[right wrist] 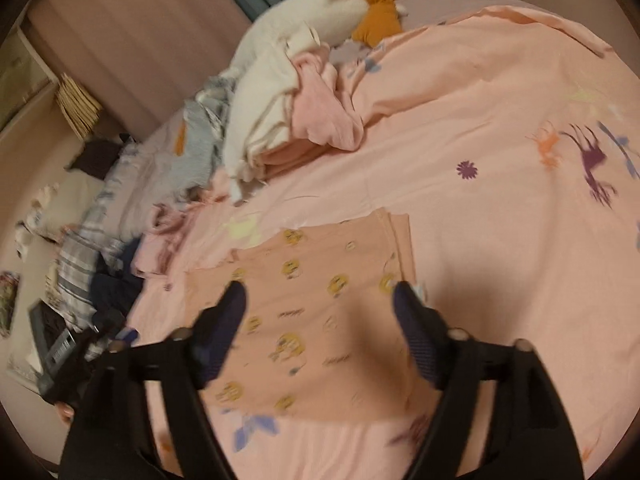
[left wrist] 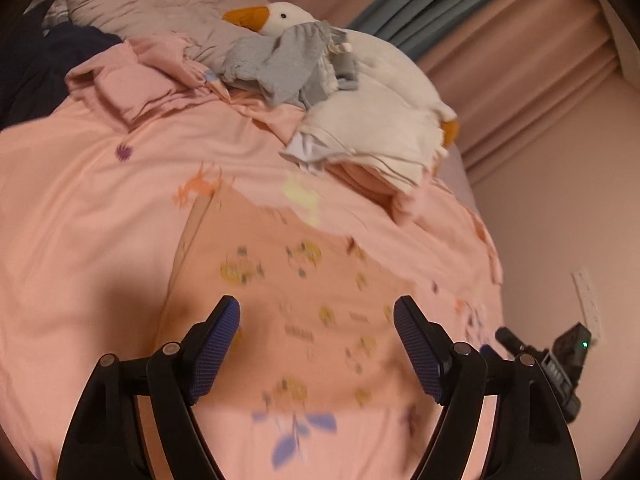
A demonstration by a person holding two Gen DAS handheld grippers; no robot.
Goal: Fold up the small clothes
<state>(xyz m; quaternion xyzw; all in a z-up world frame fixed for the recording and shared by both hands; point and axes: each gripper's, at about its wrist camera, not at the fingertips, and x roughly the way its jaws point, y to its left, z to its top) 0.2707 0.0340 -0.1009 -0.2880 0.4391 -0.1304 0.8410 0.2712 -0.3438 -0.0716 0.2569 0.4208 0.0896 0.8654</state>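
A small peach garment (left wrist: 304,300) printed with yellow cartoon figures lies flat on the pink bedcover (left wrist: 88,184). My left gripper (left wrist: 317,312) hovers above it, open, with nothing between its blue pads. In the right wrist view the same garment (right wrist: 316,320) lies as a folded rectangle, and my right gripper (right wrist: 320,300) stands open over it, holding nothing. The other gripper (right wrist: 80,356) shows at the lower left of that view.
A white goose plush (left wrist: 360,60) lies at the far side, draped with grey clothes (left wrist: 280,64); white and pink garments (right wrist: 280,120) are piled beside it. Plaid and dark clothes (right wrist: 92,256) lie along the bed's left edge. Pink curtains (left wrist: 540,60) hang behind.
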